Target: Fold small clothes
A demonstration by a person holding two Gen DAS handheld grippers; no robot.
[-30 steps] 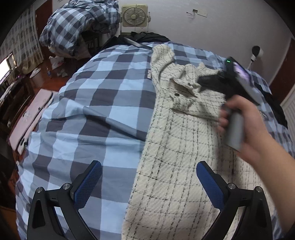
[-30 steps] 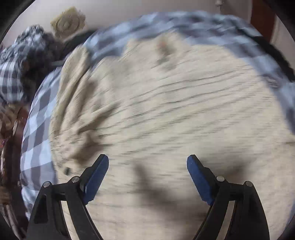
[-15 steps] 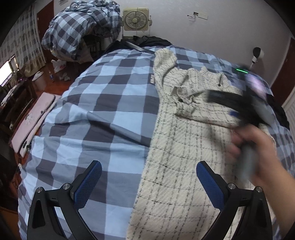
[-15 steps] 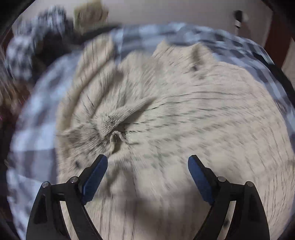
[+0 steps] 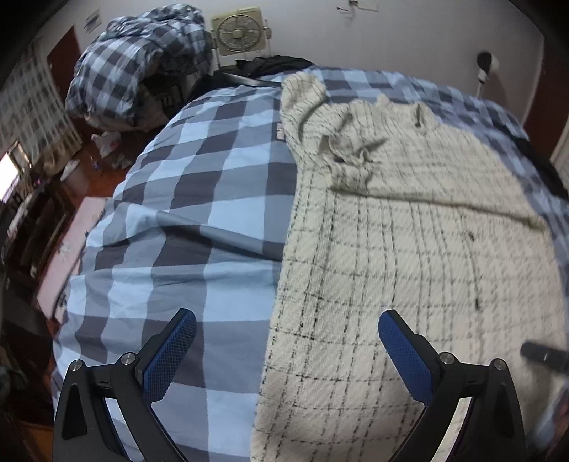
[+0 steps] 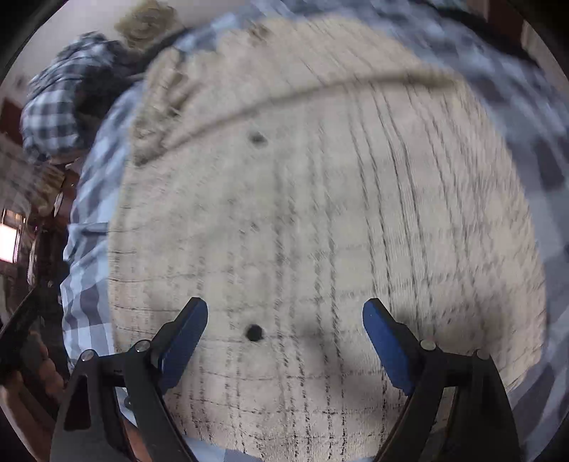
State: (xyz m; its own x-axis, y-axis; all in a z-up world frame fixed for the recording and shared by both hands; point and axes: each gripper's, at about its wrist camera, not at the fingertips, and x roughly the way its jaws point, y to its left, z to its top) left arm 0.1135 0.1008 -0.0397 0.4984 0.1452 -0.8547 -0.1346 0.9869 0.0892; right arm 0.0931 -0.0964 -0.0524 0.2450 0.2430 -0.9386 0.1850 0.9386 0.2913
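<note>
A cream jacket (image 5: 409, 270) with a thin black grid pattern lies spread flat on a bed (image 5: 199, 199) covered by a blue and grey checked sheet. The jacket occupies the right half of the bed, running from the near edge up toward the far edge, where its collar (image 5: 350, 156) is rumpled and one sleeve (image 5: 302, 96) points at the far edge. A fold line crosses the jacket below the collar. The left tongs (image 5: 286, 350) stand wide and empty above the near edge, one blue pad over the bare sheet and the other over the jacket's left border. The right tongs (image 6: 284, 336) also stand wide and empty, directly above the jacket body, with a dark button (image 6: 254, 332) visible between the pads; this view is motion-blurred. A heap of checked bedding (image 5: 142, 67) and a box fan (image 5: 238, 32) sit beyond the far left corner of the bed.
</note>
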